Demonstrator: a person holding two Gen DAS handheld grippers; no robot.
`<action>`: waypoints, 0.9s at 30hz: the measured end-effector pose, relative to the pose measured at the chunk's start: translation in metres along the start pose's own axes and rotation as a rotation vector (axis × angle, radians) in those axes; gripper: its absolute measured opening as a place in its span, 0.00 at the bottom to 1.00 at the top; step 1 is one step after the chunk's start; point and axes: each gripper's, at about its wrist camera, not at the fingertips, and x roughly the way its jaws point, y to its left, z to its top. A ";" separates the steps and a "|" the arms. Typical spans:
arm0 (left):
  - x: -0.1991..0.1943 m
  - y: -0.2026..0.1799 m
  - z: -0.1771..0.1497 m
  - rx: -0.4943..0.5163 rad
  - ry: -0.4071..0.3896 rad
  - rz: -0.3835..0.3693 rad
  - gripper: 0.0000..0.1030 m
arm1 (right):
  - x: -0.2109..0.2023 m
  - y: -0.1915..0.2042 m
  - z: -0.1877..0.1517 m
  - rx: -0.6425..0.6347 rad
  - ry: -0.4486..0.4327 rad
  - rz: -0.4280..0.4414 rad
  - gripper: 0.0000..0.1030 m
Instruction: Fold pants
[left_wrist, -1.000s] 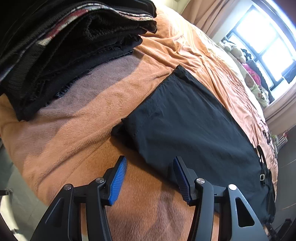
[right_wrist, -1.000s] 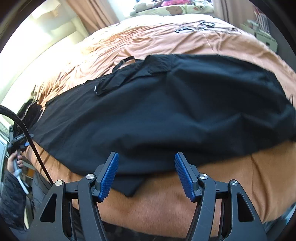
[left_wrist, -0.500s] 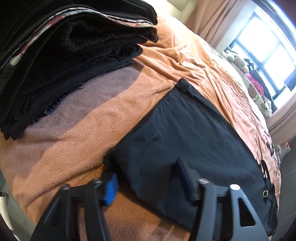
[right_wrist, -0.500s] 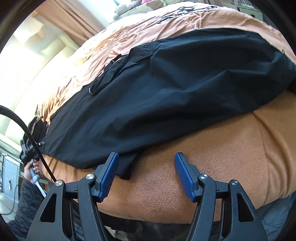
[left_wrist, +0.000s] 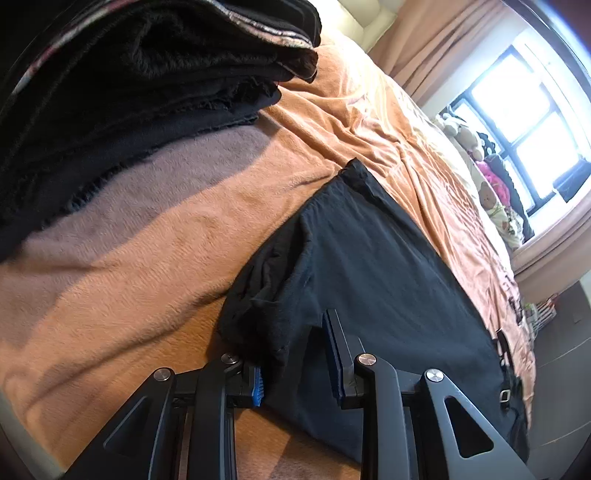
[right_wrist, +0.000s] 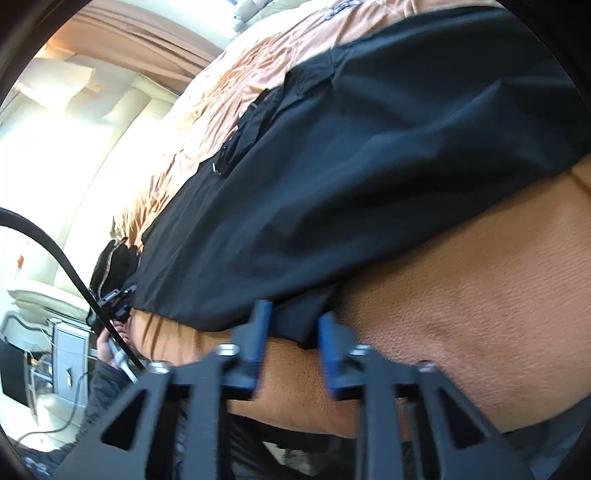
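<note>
The pants (left_wrist: 376, 266) are lying flat across the blanket (left_wrist: 155, 266) of a bed, with their near edge close to the edge of the bed, and they are stretching from a hem on the left side toward the belt end on the right side. The left gripper (left_wrist: 295, 354) is closing on the near hem corner: the cloth is bunching up between its blue pads (left_wrist: 257, 384), but one pad is still standing a little apart from it, so the pinch is not finished. The right gripper (right_wrist: 291, 332) is also closing, and a small flap of the near edge is sitting between its fingers (right_wrist: 258, 325); the picture is blurred there, so I cannot tell if the pads are already pressing it. I judge that the step in hand is taking hold of the near edge at two places, before the first fold. The next move is asking for both pinches to be firm, then for both hands to be lifting together and carrying the edge over to the far side, evenly, so the cloth is not twisting. A pile of dark clothes (left_wrist: 140, 81) is sitting on the bed, well apart from the pants.
</note>
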 end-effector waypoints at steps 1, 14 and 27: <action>0.000 0.000 -0.001 -0.002 -0.004 0.002 0.27 | 0.000 -0.002 -0.001 0.004 -0.003 -0.004 0.06; -0.003 0.004 0.005 -0.026 -0.041 0.012 0.05 | -0.026 0.017 -0.016 -0.075 0.045 -0.143 0.02; -0.051 -0.038 0.034 0.046 -0.161 -0.083 0.04 | -0.026 0.091 -0.007 -0.292 -0.055 -0.196 0.02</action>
